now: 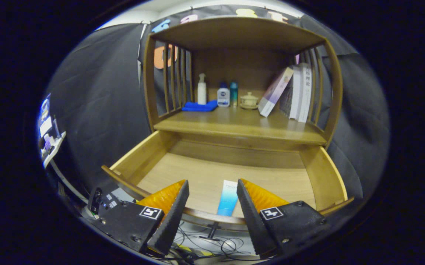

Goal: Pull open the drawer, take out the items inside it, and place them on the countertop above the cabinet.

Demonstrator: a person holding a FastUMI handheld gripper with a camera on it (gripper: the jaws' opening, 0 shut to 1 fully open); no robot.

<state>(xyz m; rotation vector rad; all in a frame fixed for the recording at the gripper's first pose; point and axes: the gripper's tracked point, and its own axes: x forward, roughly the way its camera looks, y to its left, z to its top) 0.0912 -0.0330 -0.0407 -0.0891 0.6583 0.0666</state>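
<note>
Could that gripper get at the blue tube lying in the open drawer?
Probably yes. The gripper is open, the blue tube lies between its fingertips on the drawer floor, with nothing covering it.

Open wooden drawer (142, 162) below wooden countertop (234, 127), blue-white tube (228, 197) inside it, between the spread gripper (212, 184) fingers.
</note>
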